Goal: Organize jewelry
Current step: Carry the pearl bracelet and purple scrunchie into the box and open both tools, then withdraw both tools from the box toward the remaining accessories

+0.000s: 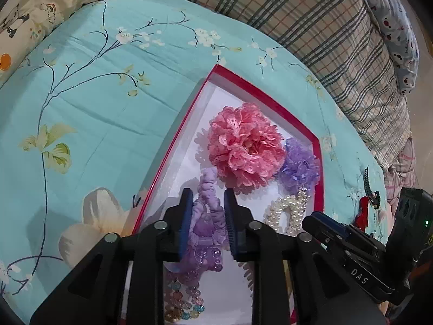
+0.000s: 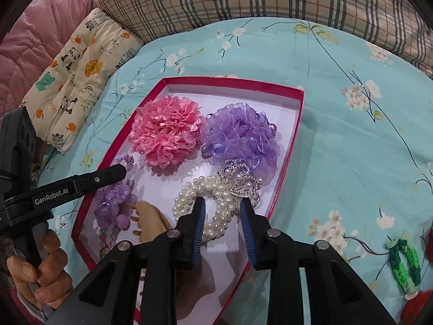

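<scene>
**A:** On the turquoise floral bedspread (image 2: 338,140) we've got the red-rimmed box (image 2: 291,146) sitting flat with most of the hair stuff already in it: pink lace flower scrunchie (image 2: 166,131), purple organza one (image 2: 243,138) just beside it, then the pearl bracelet with the little crown charm (image 2: 216,192), and the lilac scrunchie with beads (image 1: 208,216) along the box's left side.

**B:** So we're at the drop-off step, by our read. Left gripper (image 1: 208,205) has its pads spread a bit on either side of the lilac scrunchie, and we see a gap on both sides, so it isn't pinching. Right gripper (image 2: 222,211) looks the same: parted either side of the pearl loops, not pressing on them. Both pieces look to be lying on the box floor.

**A:** Next we'd lift both straight up and out so the pads don't snag the ruffles or pearl strands. The green braided bracelet (image 2: 403,265) and something red near it are still out on the spread, so those are probably next.

**B:** Room-wise, the far end of the box is bare and so is its near right corner. The right wall sits close to the right gripper, and the plaid quilt (image 2: 243,0) bunches up well behind.
</scene>
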The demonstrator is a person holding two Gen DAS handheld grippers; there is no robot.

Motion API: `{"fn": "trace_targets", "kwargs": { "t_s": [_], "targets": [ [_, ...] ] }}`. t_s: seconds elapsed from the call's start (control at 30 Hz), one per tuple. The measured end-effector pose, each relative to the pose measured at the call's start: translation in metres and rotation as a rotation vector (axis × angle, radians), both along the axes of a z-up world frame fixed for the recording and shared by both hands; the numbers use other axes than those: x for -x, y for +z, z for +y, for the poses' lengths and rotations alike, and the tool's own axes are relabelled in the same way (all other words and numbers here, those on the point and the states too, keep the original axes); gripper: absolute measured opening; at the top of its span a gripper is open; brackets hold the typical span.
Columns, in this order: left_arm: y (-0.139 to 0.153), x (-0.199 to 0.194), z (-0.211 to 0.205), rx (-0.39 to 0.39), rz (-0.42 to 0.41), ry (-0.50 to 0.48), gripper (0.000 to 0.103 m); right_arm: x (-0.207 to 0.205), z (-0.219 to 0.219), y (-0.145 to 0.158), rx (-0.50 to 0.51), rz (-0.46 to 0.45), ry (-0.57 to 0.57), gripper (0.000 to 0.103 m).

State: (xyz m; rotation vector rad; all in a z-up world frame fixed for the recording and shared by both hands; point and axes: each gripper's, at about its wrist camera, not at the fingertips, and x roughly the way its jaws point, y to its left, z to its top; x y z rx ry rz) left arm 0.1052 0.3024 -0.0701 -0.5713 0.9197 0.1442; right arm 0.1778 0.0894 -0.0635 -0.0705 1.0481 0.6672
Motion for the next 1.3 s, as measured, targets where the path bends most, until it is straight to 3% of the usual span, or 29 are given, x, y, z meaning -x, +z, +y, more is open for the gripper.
{"fn": "trace_targets", "kwargs": {
  "t_s": [0.17,0.47,0.73,1.3],
  "targets": [
    [0.006,0.007,-0.002,-0.011,-0.004,0.006,0.045,0.008,-0.013,0.010,-0.027,-0.005,-0.010,0.031],
    [0.016,0.018,-0.015,0.000,-0.018,-0.004,0.046,0.031,-0.073,0.031,-0.081,-0.012,-0.086,0.034],
    [0.035,0.024,-0.051,-0.003,-0.057,-0.066,0.046,0.048,-0.135,0.038,-0.093,-0.016,-0.186,0.036],
    [0.050,0.025,-0.126,-0.003,-0.059,-0.198,0.046,0.073,-0.242,0.046,-0.078,-0.037,-0.346,0.041]
  ]
}}
